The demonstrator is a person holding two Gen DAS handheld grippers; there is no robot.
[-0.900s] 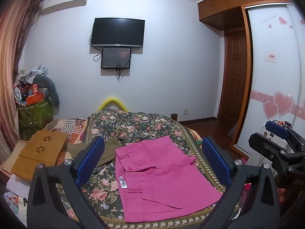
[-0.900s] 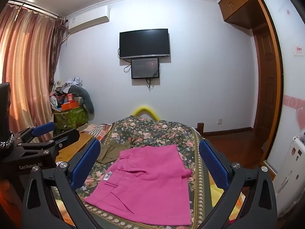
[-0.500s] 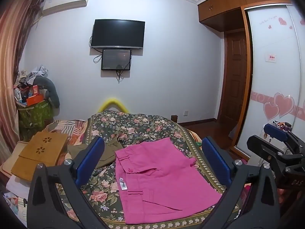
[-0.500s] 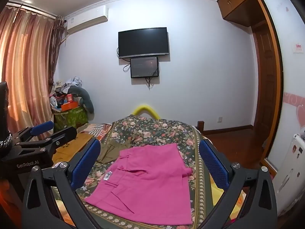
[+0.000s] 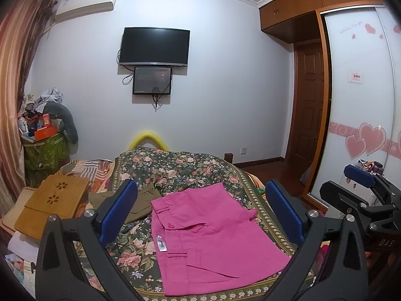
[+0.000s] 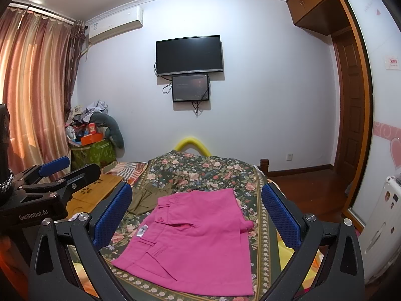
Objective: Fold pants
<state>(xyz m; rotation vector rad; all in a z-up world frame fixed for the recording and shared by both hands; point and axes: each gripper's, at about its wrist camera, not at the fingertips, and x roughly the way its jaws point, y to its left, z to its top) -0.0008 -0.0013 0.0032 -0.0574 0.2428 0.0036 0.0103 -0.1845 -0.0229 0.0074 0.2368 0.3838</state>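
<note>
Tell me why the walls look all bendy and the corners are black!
Left wrist view: the fisheye lens bows the wardrobe door and darkens the corners. Right wrist view: the curtain curves too and glows orange from light behind it, while the pink pants stay sharp between the open right claw.

A black television point(image 5: 154, 46) hangs at centre frame on the white wall, a smaller screen point(image 5: 152, 80) mounted directly beneath it. An air conditioner point(image 5: 86, 3) sits at upper left beside pink curtains point(image 6: 32, 95). Below, a floral bedspread point(image 5: 180, 168) fills the lower centre; a wooden lap desk point(image 5: 50, 207) lies at lower left, with olive-brown clothing point(image 5: 140, 202) beside it.
</note>
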